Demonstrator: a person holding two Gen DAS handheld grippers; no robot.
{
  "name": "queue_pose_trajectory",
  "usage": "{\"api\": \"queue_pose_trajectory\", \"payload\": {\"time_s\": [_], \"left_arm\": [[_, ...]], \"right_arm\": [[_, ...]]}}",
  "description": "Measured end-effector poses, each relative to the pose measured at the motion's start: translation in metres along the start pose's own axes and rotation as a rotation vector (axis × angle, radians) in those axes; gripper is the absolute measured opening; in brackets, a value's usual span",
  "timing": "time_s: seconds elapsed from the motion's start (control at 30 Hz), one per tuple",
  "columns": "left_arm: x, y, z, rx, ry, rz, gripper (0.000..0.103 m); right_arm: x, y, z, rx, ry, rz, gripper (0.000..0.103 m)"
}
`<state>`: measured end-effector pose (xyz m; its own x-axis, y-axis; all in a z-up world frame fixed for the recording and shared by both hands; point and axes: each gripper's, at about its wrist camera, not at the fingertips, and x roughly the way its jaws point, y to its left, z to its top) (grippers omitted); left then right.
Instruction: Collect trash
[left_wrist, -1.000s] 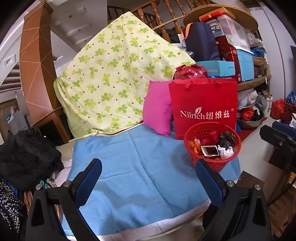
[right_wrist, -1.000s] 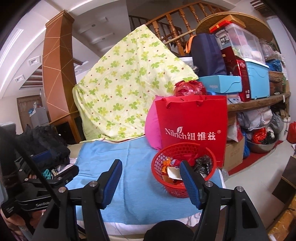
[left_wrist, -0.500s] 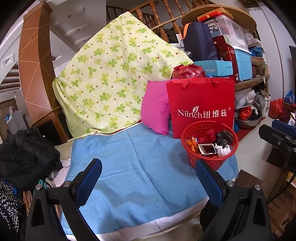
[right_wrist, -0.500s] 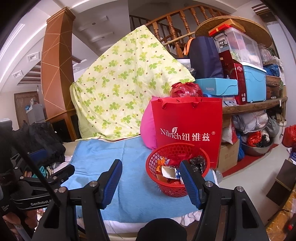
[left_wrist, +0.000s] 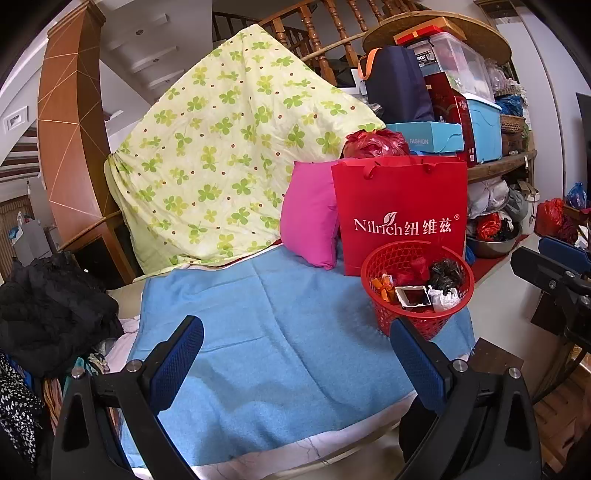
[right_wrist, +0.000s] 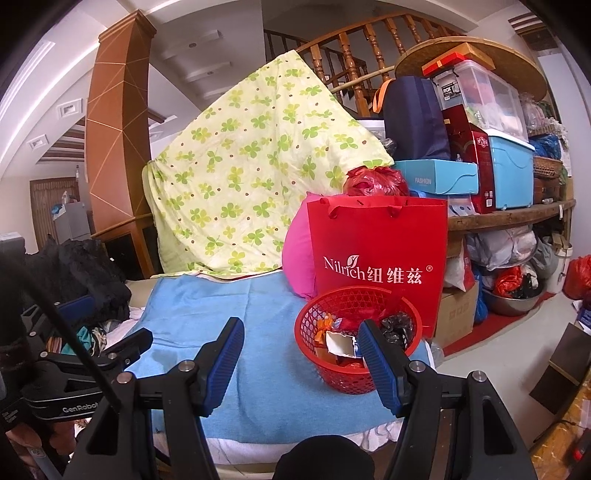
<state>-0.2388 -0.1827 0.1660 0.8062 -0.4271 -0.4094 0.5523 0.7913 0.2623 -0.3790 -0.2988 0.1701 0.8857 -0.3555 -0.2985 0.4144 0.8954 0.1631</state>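
The round red plastic mesh basket (left_wrist: 417, 291) stands on the blue towel-covered desk (left_wrist: 280, 343) at its right end, just in front of the red paper shopping bag (left_wrist: 400, 210), apparently as the bin for the trash: wrappers, a crumpled black bag and a torn white carton lie in it. The rest of the blue cloth looks bare. The left hand-held gripper (left_wrist: 295, 354) is wide open and empty; the right hand-held gripper (right_wrist: 301, 350) is about half open, touching nothing
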Motion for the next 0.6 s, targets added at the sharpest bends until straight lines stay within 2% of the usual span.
{"api": "queue_pose_trajectory", "payload": {"time_s": [0.6], "left_arm": [[-0.0027, -0.0014, 0.0018, 0.000, -0.001, 0.002, 0.101]], "right_arm": [[-0.0005, -0.0021, 0.0060, 0.000, -0.009, -0.003, 0.068]]}}
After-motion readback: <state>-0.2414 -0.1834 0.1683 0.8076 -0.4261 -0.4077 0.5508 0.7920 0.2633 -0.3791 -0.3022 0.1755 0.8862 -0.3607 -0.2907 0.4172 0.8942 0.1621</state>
